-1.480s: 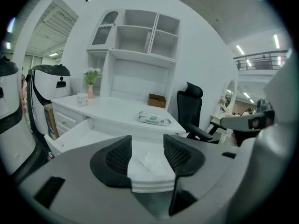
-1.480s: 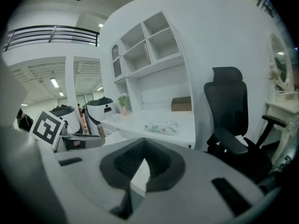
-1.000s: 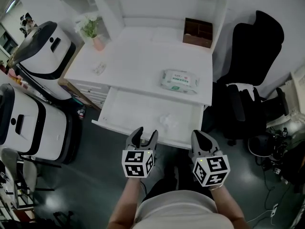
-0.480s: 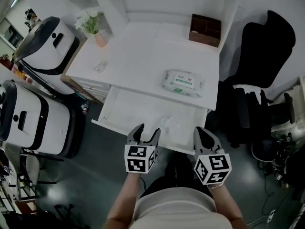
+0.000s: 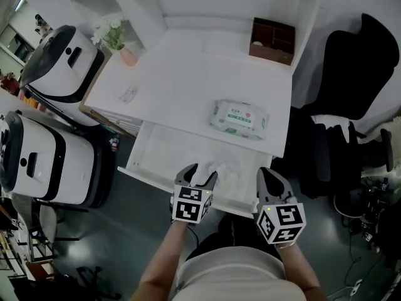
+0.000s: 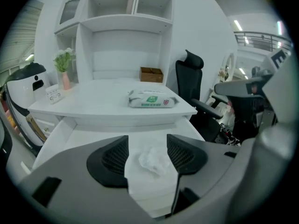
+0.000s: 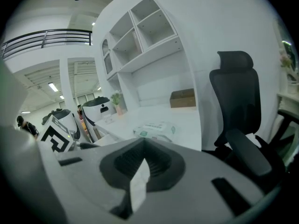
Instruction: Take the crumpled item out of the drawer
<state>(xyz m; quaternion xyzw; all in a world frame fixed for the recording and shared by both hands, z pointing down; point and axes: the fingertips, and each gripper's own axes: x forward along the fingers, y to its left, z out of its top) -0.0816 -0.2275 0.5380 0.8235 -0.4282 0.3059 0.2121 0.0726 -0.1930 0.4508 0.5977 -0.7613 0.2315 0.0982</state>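
We stood before a white worktop (image 5: 182, 80) with open shelves above it at the back. A black office chair (image 5: 351, 68) was at its right side, and two white-and-black machines (image 5: 57, 60) (image 5: 44, 162) stood on the floor at its left.

Under the worktop's near edge a white drawer (image 5: 160, 144) was pulled out towards us. On the worktop, near that edge and towards the right, lay a pack of wet wipes (image 5: 238, 119). A brown wooden box (image 5: 272, 40) sat at the back right corner, and a small potted plant (image 5: 116, 37) in a pink pot at the back left.

The left hand-held gripper (image 5: 200, 173) hung over the front of the drawer, pointing down into it. Its jaws had just been opening and stood wide apart, released. In the left gripper view the crumpled item showed between them, but neither pad pressed on it.

The right hand-held gripper (image 5: 269, 175) was just beside the drawer's front right corner. Its jaws were clenched tip to tip with nothing gripped.

The crumpled item (image 5: 219, 167), a small white wad, lay on the drawer floor towards the front, right of the middle.
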